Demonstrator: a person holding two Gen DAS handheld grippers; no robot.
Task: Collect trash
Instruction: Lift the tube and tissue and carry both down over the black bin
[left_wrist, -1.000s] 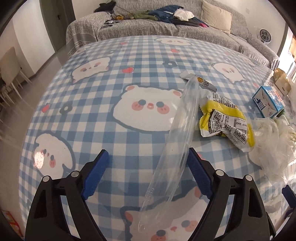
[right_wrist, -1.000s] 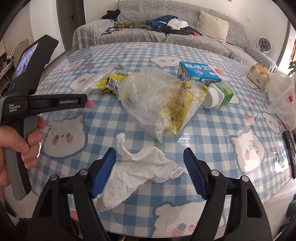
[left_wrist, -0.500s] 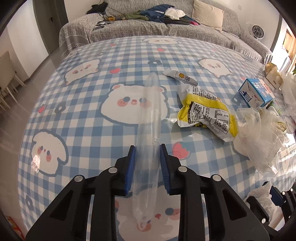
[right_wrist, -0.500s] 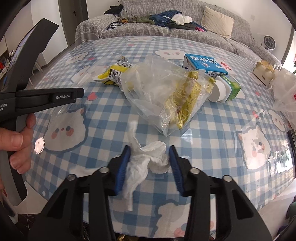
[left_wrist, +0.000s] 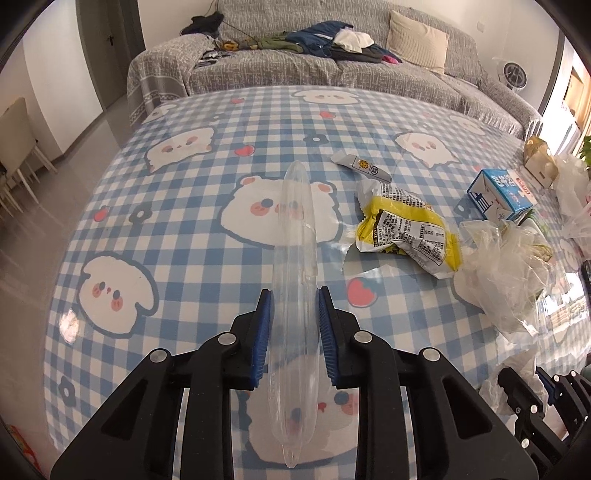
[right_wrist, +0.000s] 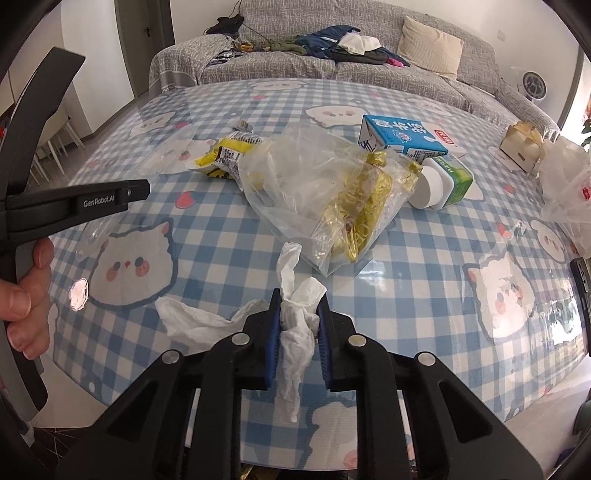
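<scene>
Clear plastic tube (left_wrist: 293, 295) between left gripper (left_wrist: 293, 295) pads, lengthwise.

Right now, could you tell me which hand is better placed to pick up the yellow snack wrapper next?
Neither is free: the left gripper holds the clear plastic tube, the right gripper the tissue. The yellow wrapper lies nearer the left.
</scene>
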